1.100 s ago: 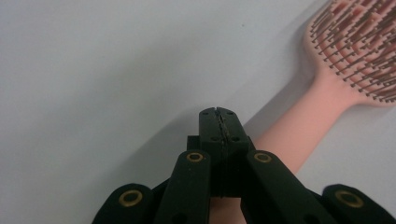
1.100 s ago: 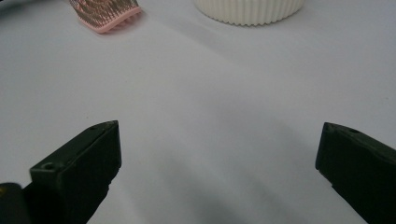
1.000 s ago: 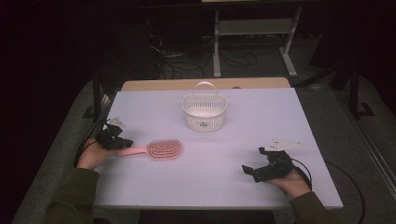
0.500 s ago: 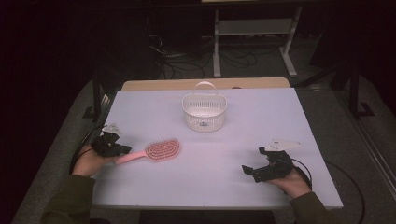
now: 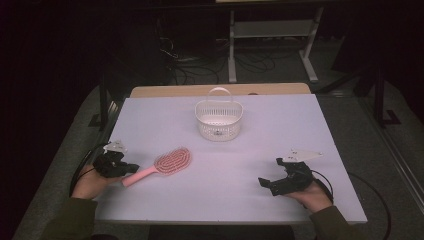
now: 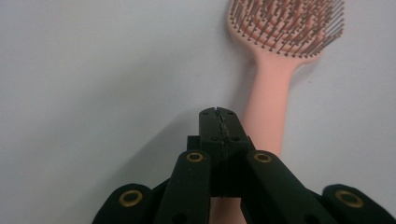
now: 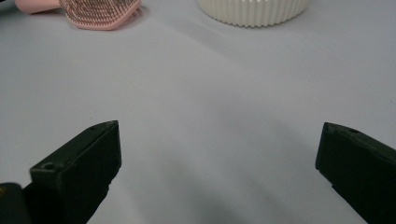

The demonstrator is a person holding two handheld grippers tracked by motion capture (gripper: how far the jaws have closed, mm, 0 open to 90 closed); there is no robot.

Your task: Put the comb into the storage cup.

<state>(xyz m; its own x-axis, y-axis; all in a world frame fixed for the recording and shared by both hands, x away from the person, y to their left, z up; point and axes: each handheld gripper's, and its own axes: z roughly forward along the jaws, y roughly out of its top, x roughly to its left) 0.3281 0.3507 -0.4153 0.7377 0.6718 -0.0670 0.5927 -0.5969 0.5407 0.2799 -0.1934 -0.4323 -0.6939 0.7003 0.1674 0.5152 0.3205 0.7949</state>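
On the near left of the table [image 5: 220, 130], our left gripper [image 6: 218, 113] is squeezed shut beside the pink hairbrush [image 5: 162, 165] handle, holding nothing. Our right gripper [image 5: 270, 182] waits wide open. A bump could spin the brush away.

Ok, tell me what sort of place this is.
Probably a lab or workshop set up for recording. A white table stands in a dark room, loose cables trail on the floor, and a metal stand sits behind.
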